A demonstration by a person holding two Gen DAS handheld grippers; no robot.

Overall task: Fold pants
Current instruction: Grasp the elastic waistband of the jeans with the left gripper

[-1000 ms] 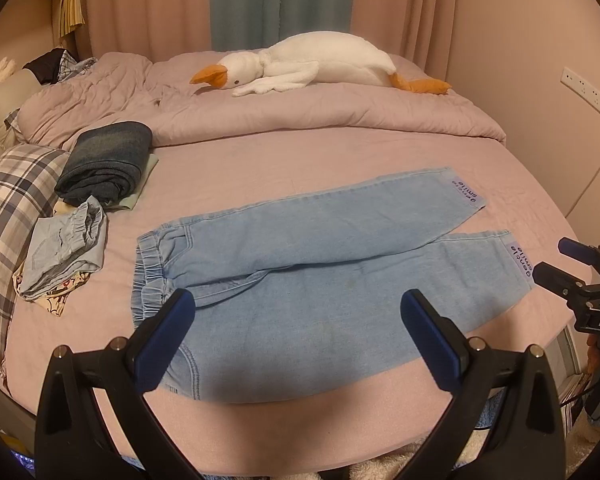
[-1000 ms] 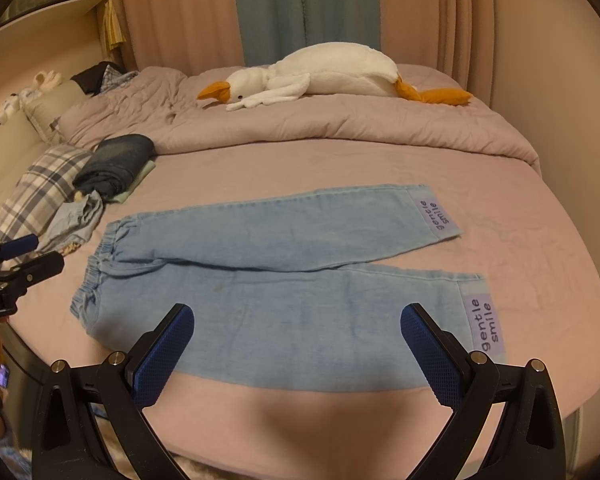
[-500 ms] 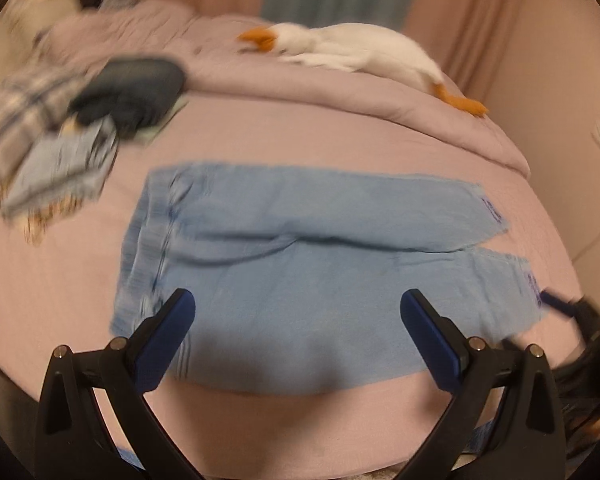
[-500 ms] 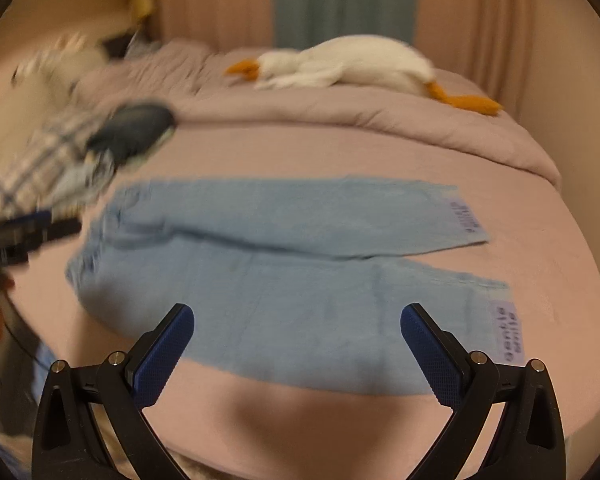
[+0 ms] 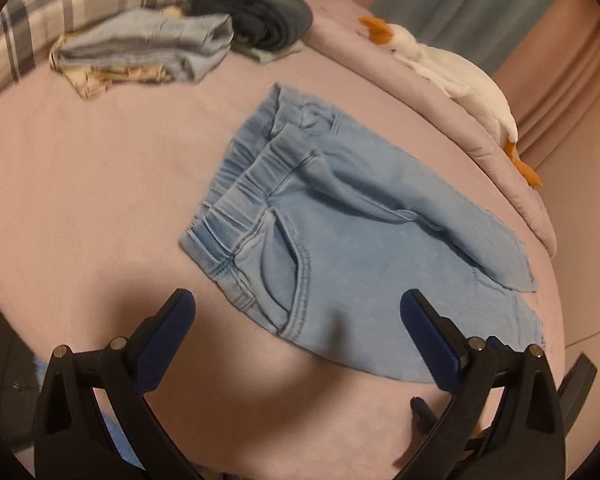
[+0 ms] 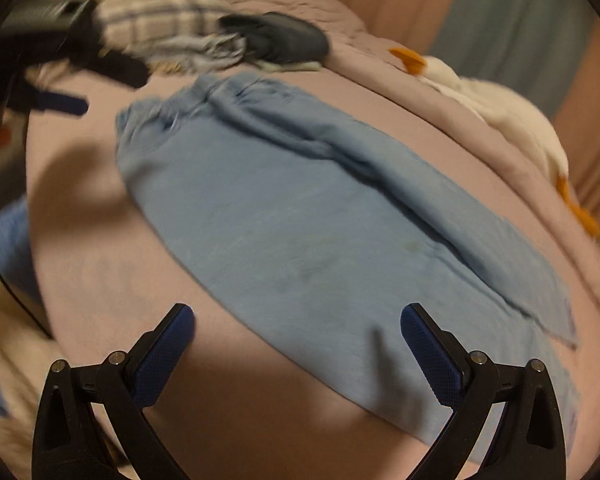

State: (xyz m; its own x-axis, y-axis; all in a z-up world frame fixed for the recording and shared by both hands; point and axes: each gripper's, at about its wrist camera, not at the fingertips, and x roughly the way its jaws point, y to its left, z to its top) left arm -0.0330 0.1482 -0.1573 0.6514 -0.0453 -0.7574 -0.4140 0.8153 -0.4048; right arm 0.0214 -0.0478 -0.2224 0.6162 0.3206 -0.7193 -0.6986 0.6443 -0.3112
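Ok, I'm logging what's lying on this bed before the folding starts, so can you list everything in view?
pants: 1, light blue denim, spread flat on the bed, elastic waistband toward the clothes pile
bed cover: 1, pink, under everything
quilt: 1, pink, bunched along the far side of the bed
plush goose: 1, white with orange beak and feet, lying on the quilt
folded dark garment: 1, dark blue-grey, beyond the waistband
folded pale garments: small pile, pale blue over a patterned piece, beside the dark one
plaid fabric: 1, grey and white, far left
curtains: teal and pink, behind the bed
left gripper: open, above the near hip edge
right gripper: open, above the near leg edge
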